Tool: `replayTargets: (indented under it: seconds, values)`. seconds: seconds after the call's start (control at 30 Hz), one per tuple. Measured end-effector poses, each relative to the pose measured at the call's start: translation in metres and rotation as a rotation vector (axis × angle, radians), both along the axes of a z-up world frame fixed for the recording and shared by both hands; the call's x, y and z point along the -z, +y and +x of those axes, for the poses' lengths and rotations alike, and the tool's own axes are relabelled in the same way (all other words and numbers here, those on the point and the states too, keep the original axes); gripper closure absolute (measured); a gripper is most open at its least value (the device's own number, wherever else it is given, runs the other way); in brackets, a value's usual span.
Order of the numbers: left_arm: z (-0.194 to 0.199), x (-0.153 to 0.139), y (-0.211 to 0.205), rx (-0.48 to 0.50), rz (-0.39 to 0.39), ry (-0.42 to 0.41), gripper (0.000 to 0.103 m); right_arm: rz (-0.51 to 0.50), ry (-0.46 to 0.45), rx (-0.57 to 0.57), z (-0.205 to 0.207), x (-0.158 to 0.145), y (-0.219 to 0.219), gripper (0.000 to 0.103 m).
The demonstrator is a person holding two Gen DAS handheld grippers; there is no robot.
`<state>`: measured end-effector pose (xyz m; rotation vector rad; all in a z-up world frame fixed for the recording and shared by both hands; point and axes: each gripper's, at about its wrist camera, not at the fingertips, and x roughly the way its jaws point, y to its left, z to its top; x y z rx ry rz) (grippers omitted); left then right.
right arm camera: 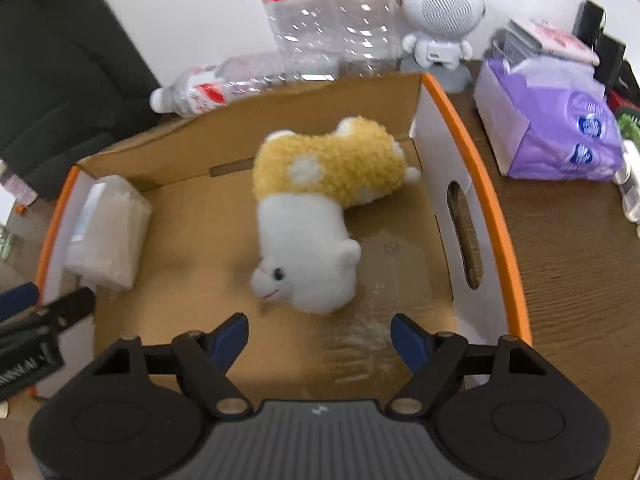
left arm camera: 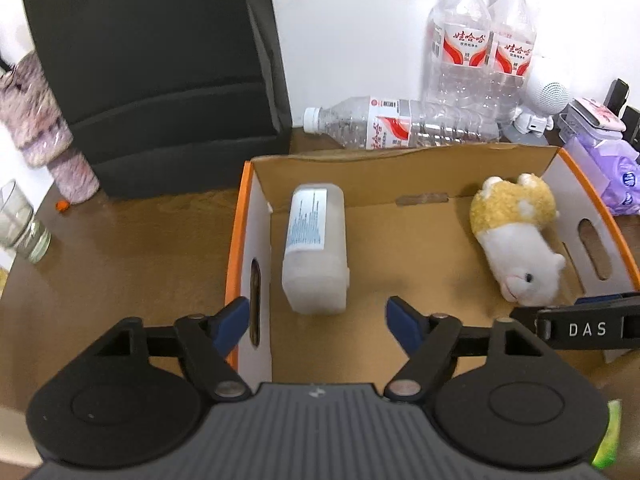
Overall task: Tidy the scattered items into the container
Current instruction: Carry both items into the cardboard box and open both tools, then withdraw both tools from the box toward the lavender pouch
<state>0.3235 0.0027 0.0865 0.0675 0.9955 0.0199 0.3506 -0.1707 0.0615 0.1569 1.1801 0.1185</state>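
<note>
Left gripper (left arm camera: 316, 322): black linkage arms, blue-padded fingertips, jaws standing well apart with nothing between them; it hangs over the left wall of the box, one pad outside the wall, the other inside.

Right gripper (right arm camera: 320, 336): same build, jaws likewise apart and empty, poised over the box floor near its front edge.

Open cardboard box with orange rim and white outer walls (left arm camera: 236, 240): the container, on a brown wood-grain table (left arm camera: 120, 248); oval hand-holes in both side walls.

Frosted translucent plastic bottle with a printed white-and-blue label (left arm camera: 314, 248): lying on its side on the box floor, just beside the left wall.

Plush toy animal, white head and yellow fleecy body (right arm camera: 316, 216): lying on the box floor toward the right wall, head pointing at the front edge, just beyond the right gripper's pads.

Clear water bottle with red-and-white label, lying flat (left arm camera: 400, 124): on the table behind the box's back wall; two like bottles (left arm camera: 480, 44) stand upright behind it.

Purple tissue pack (right arm camera: 560, 136): near the table's right edge, beside the box.

Step in hand: release, judged complete for both items, each lying free of its gripper. Next move calls for lifting both grippers clear of the walls and choosing a remaining item; which table items count as scattered is not certain, though the lying bottle seems likeliest.
</note>
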Motion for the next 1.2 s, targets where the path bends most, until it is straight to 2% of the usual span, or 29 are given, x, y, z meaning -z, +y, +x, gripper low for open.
replayTargets:
  seconds: [0.17,0.4,0.77,0.87,0.93,1.0,1.1,1.2]
  values:
    - [-0.012,-0.014,0.007,-0.063,-0.059,0.039,0.001,-0.043,-0.036,-0.044,-0.017,-0.035,0.004,0.024]
    - [-0.040,-0.038,0.004,-0.065,-0.058,0.038,0.000,-0.070,-0.057,-0.059,-0.044,-0.062,0.000,0.023]
    - [-0.088,-0.072,-0.008,-0.041,-0.076,-0.010,0.000,-0.058,-0.155,-0.075,-0.093,-0.110,0.002,0.021]
    - [-0.104,-0.076,-0.011,-0.038,-0.067,-0.055,0.000,-0.058,-0.187,-0.075,-0.105,-0.113,0.001,0.021]
    - [-0.121,-0.073,-0.011,-0.038,-0.079,-0.126,0.000,-0.048,-0.246,-0.075,-0.118,-0.110,-0.001,0.020]
    - [-0.139,-0.061,-0.013,-0.031,-0.076,-0.201,0.000,-0.045,-0.316,-0.089,-0.133,-0.100,-0.002,0.020]
    - [-0.157,-0.039,-0.017,-0.015,-0.025,-0.283,0.000,-0.034,-0.377,-0.090,-0.151,-0.079,-0.005,0.020]
    - [-0.170,-0.025,-0.016,-0.020,-0.052,-0.355,0.000,0.001,-0.430,-0.073,-0.166,-0.066,-0.010,0.020]
